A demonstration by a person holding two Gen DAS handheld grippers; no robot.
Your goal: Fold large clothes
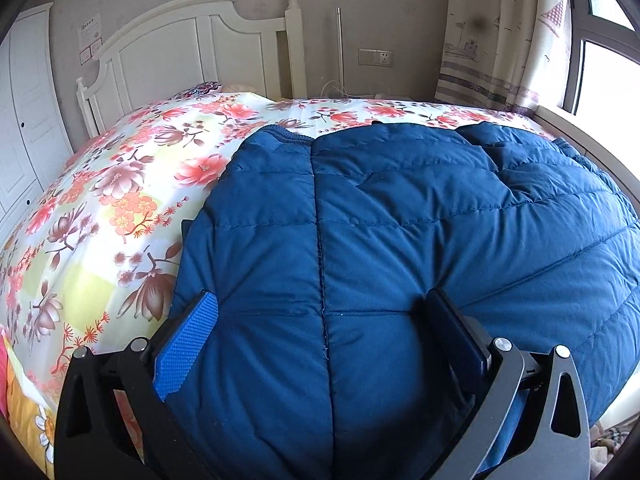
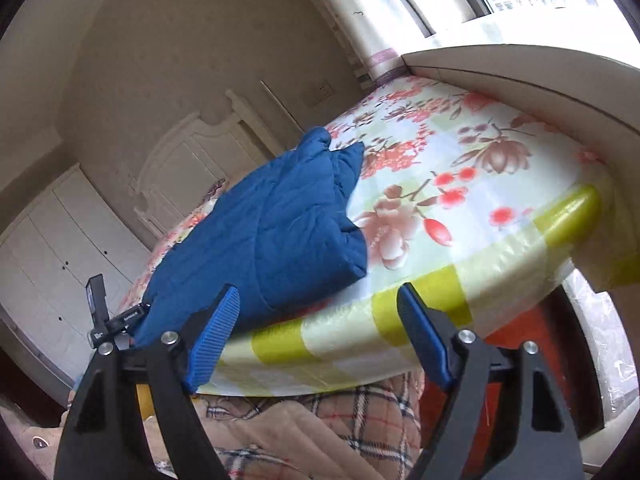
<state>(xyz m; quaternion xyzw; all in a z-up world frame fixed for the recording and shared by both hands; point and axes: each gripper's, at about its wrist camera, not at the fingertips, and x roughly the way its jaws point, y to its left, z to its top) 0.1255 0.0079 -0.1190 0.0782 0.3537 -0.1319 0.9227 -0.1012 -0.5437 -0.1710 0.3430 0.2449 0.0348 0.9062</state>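
Left gripper [image 1: 320, 316] spread wide across blue quilted padded jacket [image 1: 400, 220], pads sunk against its near bulge; grip impossible to confirm. Right gripper [image 2: 318, 320] open, clamping nothing, off the bed's near edge. Jacket folded on floral bedsheet [image 2: 460, 200]. Beyond, white wooden headboard [image 1: 192, 44], patterned curtain [image 1: 500, 32].

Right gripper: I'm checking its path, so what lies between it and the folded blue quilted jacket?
Only bare floral bedsheet, in the right wrist view, between the right gripper and the jacket.
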